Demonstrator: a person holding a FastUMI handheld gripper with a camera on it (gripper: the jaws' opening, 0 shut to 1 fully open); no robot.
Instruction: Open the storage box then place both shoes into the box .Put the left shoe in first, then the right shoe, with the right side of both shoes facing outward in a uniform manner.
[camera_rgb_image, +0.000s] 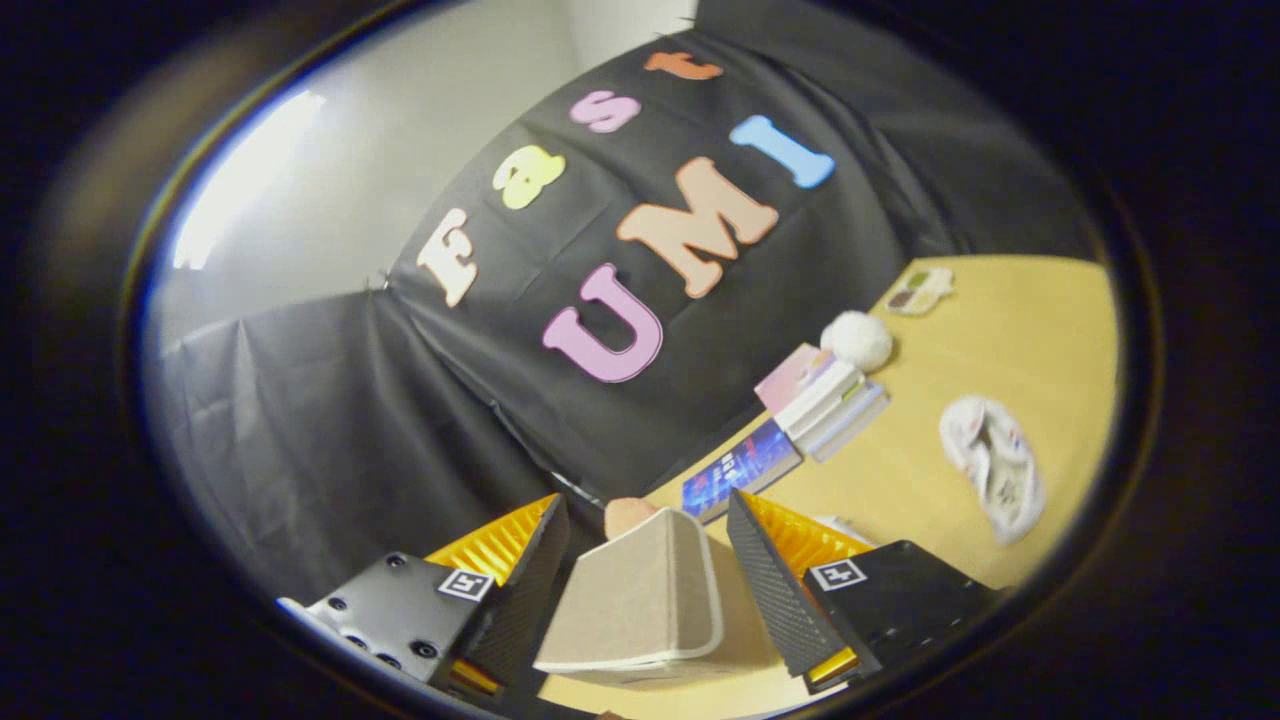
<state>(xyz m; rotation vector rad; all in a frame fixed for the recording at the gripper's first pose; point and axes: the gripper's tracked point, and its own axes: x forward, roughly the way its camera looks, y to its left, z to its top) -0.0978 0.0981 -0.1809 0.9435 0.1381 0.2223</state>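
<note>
Gripper fingers stand on either side of a beige shoe with a pale sole edge, pinching it between their inner pads; the shoe sits between the fingers with its sole turned up and to the right, tilted, lifted clear of the yellow tabletop that shows under and beyond it; a small pinkish rounded part peeks out just past the shoe's far end, and what it is cannot be told; just ahead of the right finger lies a dark blue glossy book, flat on the table; beyond that, a short stack of pale books with a pink cover on top; touching the stack's far end sits a white fluffy ball; further off to the right, well apart from the fingers, lies a crumpled white cloth item with small coloured marks; near the table's far edge rests a small flat pale object with dark patches, too small to identify; black cloth wall rises ahead and to the left of the fingers
</note>
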